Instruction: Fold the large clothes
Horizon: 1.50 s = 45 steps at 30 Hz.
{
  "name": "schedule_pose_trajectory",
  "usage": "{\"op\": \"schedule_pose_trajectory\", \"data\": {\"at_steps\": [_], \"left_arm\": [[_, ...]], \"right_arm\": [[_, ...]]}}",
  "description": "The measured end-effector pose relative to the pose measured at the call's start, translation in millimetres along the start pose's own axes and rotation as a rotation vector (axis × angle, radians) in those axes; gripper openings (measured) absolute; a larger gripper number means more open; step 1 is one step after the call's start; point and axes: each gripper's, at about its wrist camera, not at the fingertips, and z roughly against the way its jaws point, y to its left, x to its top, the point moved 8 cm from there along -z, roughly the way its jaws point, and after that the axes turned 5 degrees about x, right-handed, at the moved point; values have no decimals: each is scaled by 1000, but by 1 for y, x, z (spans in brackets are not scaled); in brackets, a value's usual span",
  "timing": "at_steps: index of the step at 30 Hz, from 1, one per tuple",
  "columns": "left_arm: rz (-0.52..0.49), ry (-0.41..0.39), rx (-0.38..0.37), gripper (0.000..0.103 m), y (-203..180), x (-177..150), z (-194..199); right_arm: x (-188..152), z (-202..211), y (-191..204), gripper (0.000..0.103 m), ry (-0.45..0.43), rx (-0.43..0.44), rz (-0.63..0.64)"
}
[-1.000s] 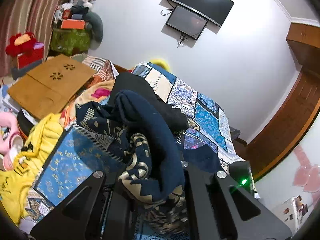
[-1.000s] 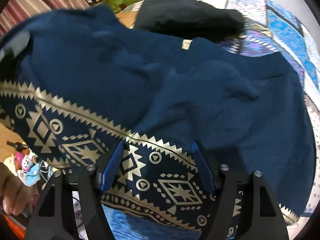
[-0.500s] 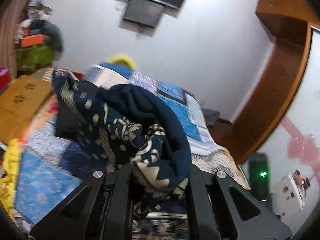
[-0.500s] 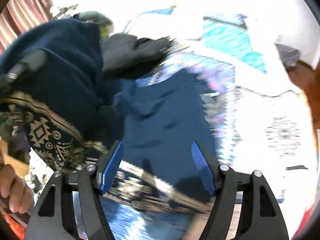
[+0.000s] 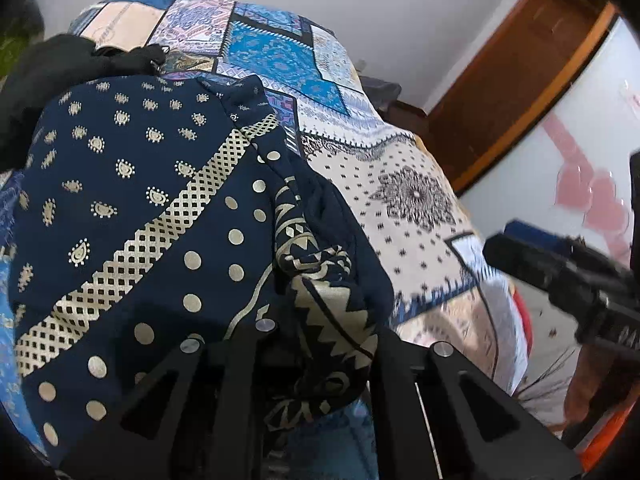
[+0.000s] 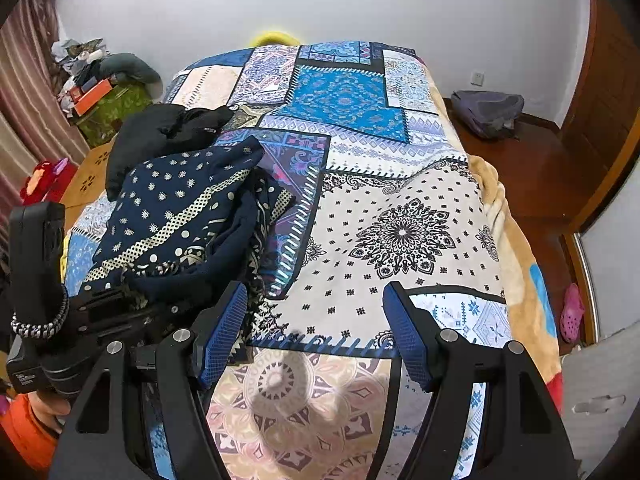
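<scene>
**On the bed: navy garment clamped in the left gripper, right gripper free**

On the near left part of the patchwork bedspread (image 6: 400, 200) lies a bunched navy garment with gold print (image 6: 188, 216), dots, paisley motifs and a lattice band showing on its upper face. Its near edge is gathered into the left gripper (image 5: 320, 344), whose jaws are almost together with a thick fold of the zigzag-printed cloth pinched between them; they have just eased apart a trifle, yet the fabric is still caught there. From the left wrist view the garment fills the left and middle of the frame and drapes over the gripper's left finger. In the right wrist view the same gripper shows at the near left, its body (image 6: 80, 320) buried under the garment's near edge, with a hand (image 6: 48, 408) in an orange sleeve on its handle.

The right gripper (image 6: 316, 340) stands with its blue-padded jaws wide apart and nothing between them, over the pale printed panels of the bedspread, just right of the garment and clear of it.

A black garment (image 6: 152, 136) lies just beyond the navy one, touching its far edge. Far right on the wooden floor sits a grey bag (image 6: 488, 112); a pink clog (image 6: 572, 312) lies at the right, beside the bed
</scene>
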Motion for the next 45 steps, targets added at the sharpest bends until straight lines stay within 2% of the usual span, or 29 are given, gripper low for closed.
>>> {"op": "schedule_pose_trajectory", "data": {"at_steps": [2, 4, 7, 10, 15, 16, 18, 20, 23, 28, 32, 36, 41, 45], "left_arm": [[-53, 12, 9, 20, -5, -3, 9], [-99, 25, 20, 41, -8, -8, 20], [-139, 3, 50, 50, -10, -12, 41], [-183, -76, 108, 61, -1, -9, 75], [-162, -203, 180, 75, 30, 8, 123], [-151, -222, 197, 83, 39, 11, 129], [-130, -250, 254, 90, 60, 14, 136], [-115, -238, 315, 90, 82, 13, 135], [-86, -185, 343, 90, 104, 3, 120], [-32, -88, 324, 90, 127, -25, 96], [-39, -57, 301, 90, 128, -44, 84], [-43, -58, 298, 90, 130, -46, 91], [-60, -146, 383, 90, 138, -23, 117], [-41, -169, 394, 90, 150, -1, 126]], "right_arm": [[2, 2, 6, 67, -5, 15, 13], [7, 4, 14, 67, -20, 36, 34], [15, 10, 26, 67, -50, 65, 57], [22, 13, 45, 67, -69, 115, 73], [30, 2, 82, 67, -57, 199, 120], [30, -3, 89, 67, -49, 201, 132], [27, -17, 99, 67, -25, 208, 152], [20, -32, 106, 67, 10, 211, 165], [5, -57, 102, 67, 77, 182, 171], [-26, -85, 67, 67, 180, 105, 145], [-40, -84, 47, 68, 209, 135, 105], [-39, -70, 48, 69, 225, 117, 149], [-18, -59, 62, 69, 177, 143, 168], [6, -66, 77, 69, 141, 192, 158]]}}
